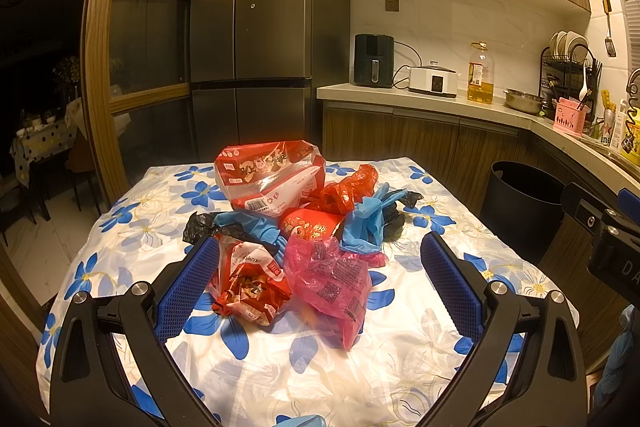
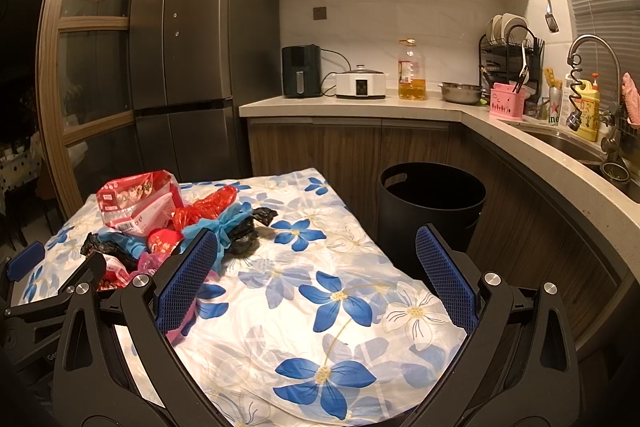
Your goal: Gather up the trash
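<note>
Trash pile (image 1: 296, 227) on floral tablecloth (image 1: 280, 367) — both jaws wide, empty — black bin (image 2: 432, 203) just beyond the table.

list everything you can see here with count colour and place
snack bags: several, red and clear, table middle
pink bag: one, pile's near edge
blue gloves: a few, in the pile
black bags: a couple, in the pile
table: one, white cloth with blue flowers
bin: one, black, floor beside table
fridge: one, dark grey, behind table
oil bottle: one, yellow, counter
left gripper: open, blue pads, over pile
right gripper: open, over cloth
</note>
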Demonstrator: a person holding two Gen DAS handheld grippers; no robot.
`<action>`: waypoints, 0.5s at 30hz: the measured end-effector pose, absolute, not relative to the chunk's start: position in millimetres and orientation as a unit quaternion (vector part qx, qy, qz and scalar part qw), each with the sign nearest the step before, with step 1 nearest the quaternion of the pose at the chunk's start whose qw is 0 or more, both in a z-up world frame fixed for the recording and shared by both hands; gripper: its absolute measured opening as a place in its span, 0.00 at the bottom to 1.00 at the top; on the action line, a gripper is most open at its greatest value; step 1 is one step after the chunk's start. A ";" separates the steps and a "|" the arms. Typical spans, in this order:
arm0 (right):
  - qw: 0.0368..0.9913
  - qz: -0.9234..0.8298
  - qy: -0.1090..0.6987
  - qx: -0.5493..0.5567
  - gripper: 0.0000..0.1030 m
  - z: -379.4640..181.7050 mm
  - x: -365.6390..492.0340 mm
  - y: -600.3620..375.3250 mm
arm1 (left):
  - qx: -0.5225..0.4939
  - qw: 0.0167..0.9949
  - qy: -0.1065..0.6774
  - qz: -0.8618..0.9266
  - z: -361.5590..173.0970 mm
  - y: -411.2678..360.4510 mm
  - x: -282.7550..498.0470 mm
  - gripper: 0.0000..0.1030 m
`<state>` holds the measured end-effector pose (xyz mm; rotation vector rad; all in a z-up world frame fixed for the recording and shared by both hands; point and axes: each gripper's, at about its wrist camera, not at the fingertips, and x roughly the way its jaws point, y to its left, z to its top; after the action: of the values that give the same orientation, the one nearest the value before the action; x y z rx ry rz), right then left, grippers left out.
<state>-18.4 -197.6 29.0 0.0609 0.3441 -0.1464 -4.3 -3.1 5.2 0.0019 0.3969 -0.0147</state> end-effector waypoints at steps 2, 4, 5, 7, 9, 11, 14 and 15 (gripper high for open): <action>0.982 -0.073 0.171 0.031 0.95 29.4 -18.2 -197.9 | 0.001 0.980 0.197 -0.007 5.1 -3.2 -4.4 0.94; 0.982 -0.073 0.171 0.030 0.95 29.0 -18.0 -197.4 | 0.001 0.980 0.197 -0.007 5.1 -3.1 -4.4 0.94; 0.982 -0.073 0.171 0.030 0.95 29.2 -18.1 -197.4 | 0.001 0.980 0.197 -0.008 5.1 -3.1 -4.4 0.94; 0.982 -0.072 0.170 0.030 0.95 29.2 -18.0 -197.6 | 0.001 0.980 0.197 -0.007 5.3 -3.2 -4.4 0.94; 0.982 -0.072 0.171 0.030 0.95 28.8 -17.9 -197.4 | 0.001 0.980 0.197 -0.007 5.5 -3.0 -4.3 0.94; 0.982 -0.072 0.171 0.031 0.95 29.3 -17.6 -198.2 | 0.001 0.980 0.197 -0.007 6.2 -2.8 -4.2 0.94; 0.982 -0.073 0.171 0.030 0.95 29.2 -17.9 -198.4 | 0.002 0.980 0.198 -0.006 6.1 -2.7 -4.1 0.94; 0.982 -0.073 0.171 0.030 0.95 29.2 -17.0 -198.4 | 0.001 0.980 0.198 -0.006 6.3 -2.4 -3.8 0.94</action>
<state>-17.0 -198.4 29.2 0.0600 0.3438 -0.1467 -3.8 -2.4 6.3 0.0027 0.3987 -0.0120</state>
